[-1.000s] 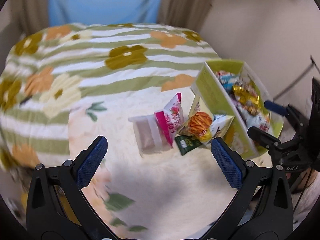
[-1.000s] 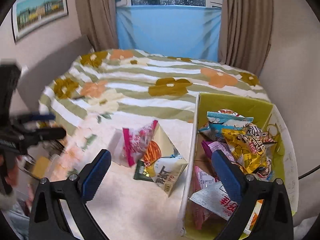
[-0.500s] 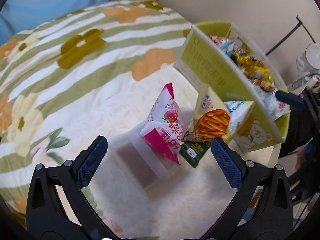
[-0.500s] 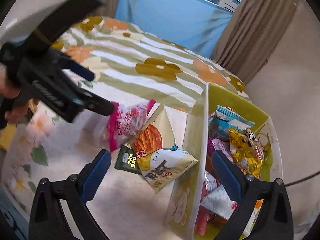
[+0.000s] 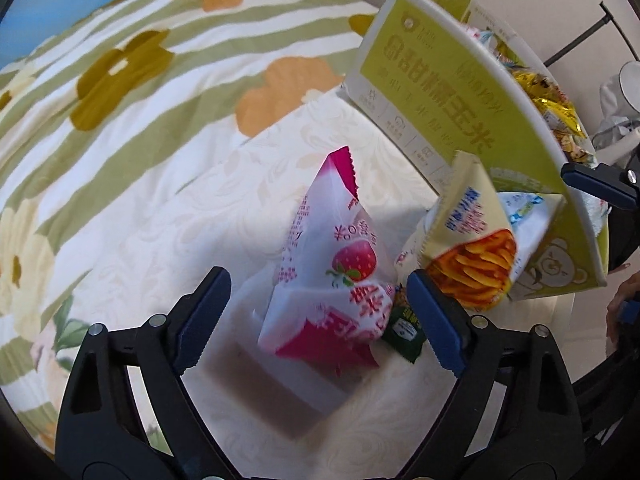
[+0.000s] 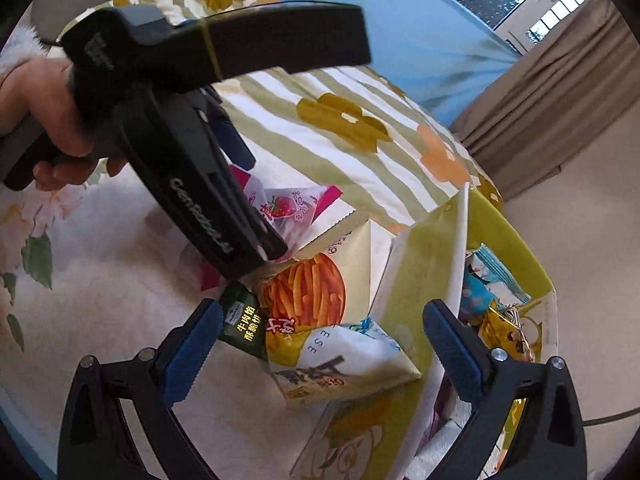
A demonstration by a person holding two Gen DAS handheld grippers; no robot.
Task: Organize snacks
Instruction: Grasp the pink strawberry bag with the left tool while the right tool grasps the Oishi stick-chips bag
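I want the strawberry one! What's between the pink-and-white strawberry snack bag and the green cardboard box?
The cream packet picturing orange sticks stands between the pink-and-white strawberry bag and the green cardboard box; both wrist views show it.

- On the bed [image 5: 140, 184], the strawberry packet [image 5: 340, 280] lies left of the chips bag [image 5: 472, 248].
- The small dark packet [image 6: 242, 326] lies under both.
- The chips bag leans against the box [image 6: 416, 264].
- More snacks [image 6: 496, 312] lie in the box.

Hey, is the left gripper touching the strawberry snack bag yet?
Cannot tell. In the left wrist view the closing left gripper straddles the strawberry snack bag, but neither view plainly shows contact or a gap at the pads.
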